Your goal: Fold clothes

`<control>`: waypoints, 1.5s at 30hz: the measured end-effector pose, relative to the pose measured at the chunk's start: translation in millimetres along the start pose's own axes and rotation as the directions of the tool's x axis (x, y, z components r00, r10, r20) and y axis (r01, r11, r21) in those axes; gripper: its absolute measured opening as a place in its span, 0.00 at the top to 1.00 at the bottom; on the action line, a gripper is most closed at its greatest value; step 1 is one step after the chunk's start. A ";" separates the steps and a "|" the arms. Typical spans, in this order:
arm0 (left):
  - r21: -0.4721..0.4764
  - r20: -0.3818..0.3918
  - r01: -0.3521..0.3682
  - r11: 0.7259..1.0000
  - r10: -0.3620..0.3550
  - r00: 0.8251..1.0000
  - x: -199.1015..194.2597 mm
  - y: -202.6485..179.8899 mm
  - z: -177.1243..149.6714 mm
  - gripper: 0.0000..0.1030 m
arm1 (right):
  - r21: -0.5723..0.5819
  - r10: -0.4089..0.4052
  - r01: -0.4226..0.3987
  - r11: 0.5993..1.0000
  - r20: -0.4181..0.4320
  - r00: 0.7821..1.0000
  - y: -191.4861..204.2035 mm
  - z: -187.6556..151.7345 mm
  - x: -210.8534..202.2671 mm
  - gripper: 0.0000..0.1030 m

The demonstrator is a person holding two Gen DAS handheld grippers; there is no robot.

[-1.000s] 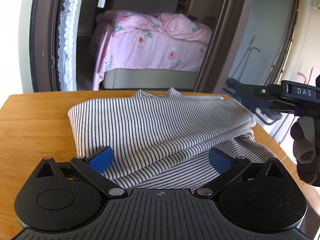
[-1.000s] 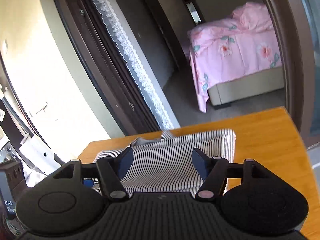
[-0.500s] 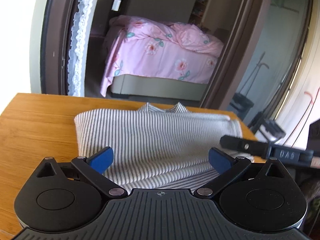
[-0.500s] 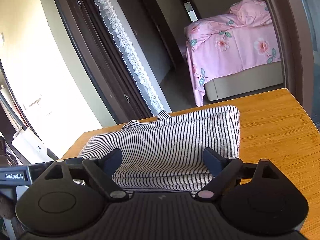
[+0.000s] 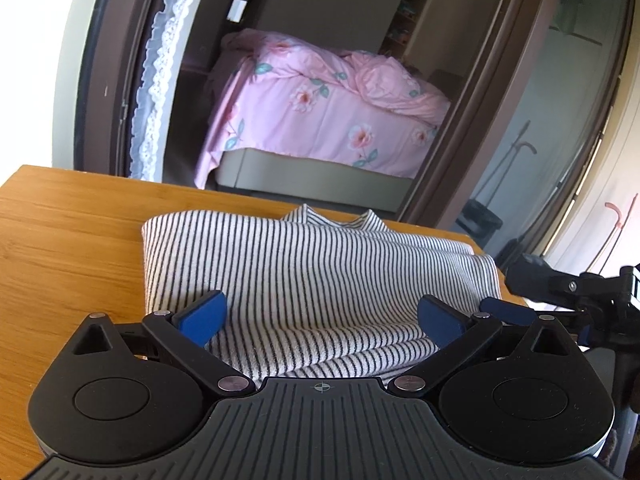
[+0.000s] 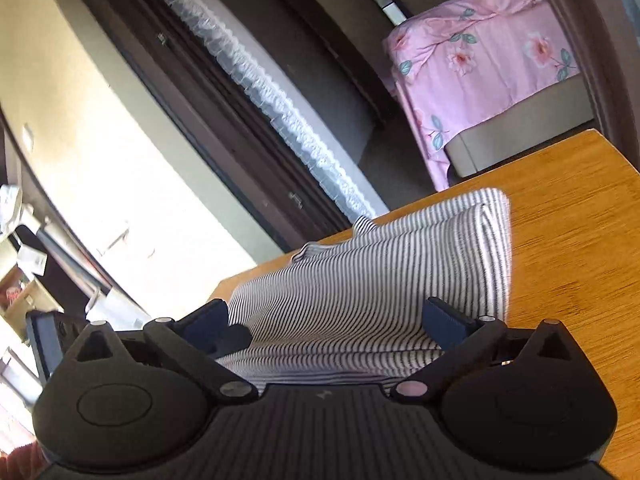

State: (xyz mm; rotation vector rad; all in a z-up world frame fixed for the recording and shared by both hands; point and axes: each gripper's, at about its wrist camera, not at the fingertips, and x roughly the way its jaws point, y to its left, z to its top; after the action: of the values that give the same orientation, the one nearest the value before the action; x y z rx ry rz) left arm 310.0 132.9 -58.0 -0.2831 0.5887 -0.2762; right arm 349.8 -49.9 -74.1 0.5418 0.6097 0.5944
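We hold two grippers over one striped shirt that lies already folded into a thick rectangle on the wooden table, its collar toward the table's far edge and its stacked layers facing the near edge. The left gripper hangs above the near side of the bundle, jaws wide apart, blue pads to either side of the cloth and clamped on nothing. The right gripper sits tilted over the same bundle from the other end, jaws likewise spread wide and empty; in the left view we see it just past the shirt's right end, by the table's right-hand edge.

By our reading the folding is nearly done: the shirt shows several layers and a tidy outline, with only the collar peeking out at the far side. What remains, we judge, is either one last fold across the bundle or a pressing and squaring of its edges. Either calls for both grippers to come down on the near layers together, pinching all of them at once so the stack does not slide apart.

The count: one garment, one table, two grippers. Beyond the far edge stands one doorway with a lace curtain and one bed under a pink floral cover.
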 end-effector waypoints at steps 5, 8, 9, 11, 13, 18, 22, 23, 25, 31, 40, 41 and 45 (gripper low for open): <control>-0.010 0.001 0.015 1.000 -0.015 1.000 -3.8 2.2 -1.4 0.00 | -0.138 -0.251 0.268 0.953 0.130 0.959 36.4 21.5 -16.4 0.00; -0.011 0.003 0.013 1.000 -0.013 1.000 -5.1 2.0 -1.9 0.00 | -0.308 -0.486 0.514 0.800 0.170 0.857 38.5 29.2 -0.9 0.12; -0.011 0.002 0.012 1.000 -0.012 1.000 -5.1 2.4 -1.6 0.00 | -0.323 -0.525 0.539 0.778 0.136 0.840 30.3 28.6 5.5 0.16; -0.009 -0.001 0.008 1.000 -0.008 1.000 -6.3 2.4 -1.9 0.00 | -0.340 -0.583 0.564 0.753 0.054 0.811 9.5 23.0 16.2 0.27; 0.008 -0.019 0.000 1.000 0.000 1.000 -10.4 1.4 -0.7 0.00 | -0.340 -0.594 0.568 0.750 0.032 0.804 -2.9 17.7 16.9 0.26; -0.033 -0.013 -0.038 0.999 0.037 0.999 -28.5 7.9 20.7 0.00 | -0.373 -0.562 0.560 0.740 0.114 0.819 19.8 28.4 7.0 0.38; -0.114 -0.036 -0.011 0.993 0.007 0.999 -20.1 22.0 36.6 0.00 | -0.384 -0.552 0.550 0.742 0.116 0.825 24.0 35.3 21.7 0.43; -0.108 -0.054 -0.032 0.994 0.027 0.998 -13.9 23.6 35.7 0.00 | -0.370 -0.563 0.551 0.748 0.086 0.822 18.2 35.9 27.8 0.43; -0.083 -0.089 -0.075 0.994 0.068 0.994 -4.2 28.3 31.1 0.00 | -0.356 -0.600 0.563 0.746 0.010 0.800 3.2 32.3 40.9 0.45; -0.079 -0.082 -0.134 0.988 0.128 0.988 -26.3 51.5 35.3 0.00 | -0.409 -0.574 0.550 0.728 0.076 0.816 24.5 49.2 20.8 0.45; -0.105 -0.091 -0.164 0.981 0.155 0.984 -52.8 69.5 43.9 0.00 | -0.383 -0.429 0.386 0.839 -0.029 0.903 44.5 64.8 94.7 0.51; -0.097 -0.097 -0.161 0.982 0.152 0.984 -54.7 69.1 42.0 0.00 | -0.371 -0.423 0.381 0.847 -0.036 0.906 41.5 64.7 107.1 0.51; -0.071 -0.109 -0.164 0.984 0.155 0.982 -70.0 70.3 34.8 0.00 | -0.352 -0.417 0.362 0.863 -0.090 0.905 30.3 61.7 152.4 0.51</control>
State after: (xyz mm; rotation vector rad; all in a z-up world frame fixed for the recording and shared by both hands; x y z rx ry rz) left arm 286.5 227.6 -18.9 -0.2975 0.7215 -0.1129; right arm 481.7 52.7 -67.8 0.0457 0.7360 0.3416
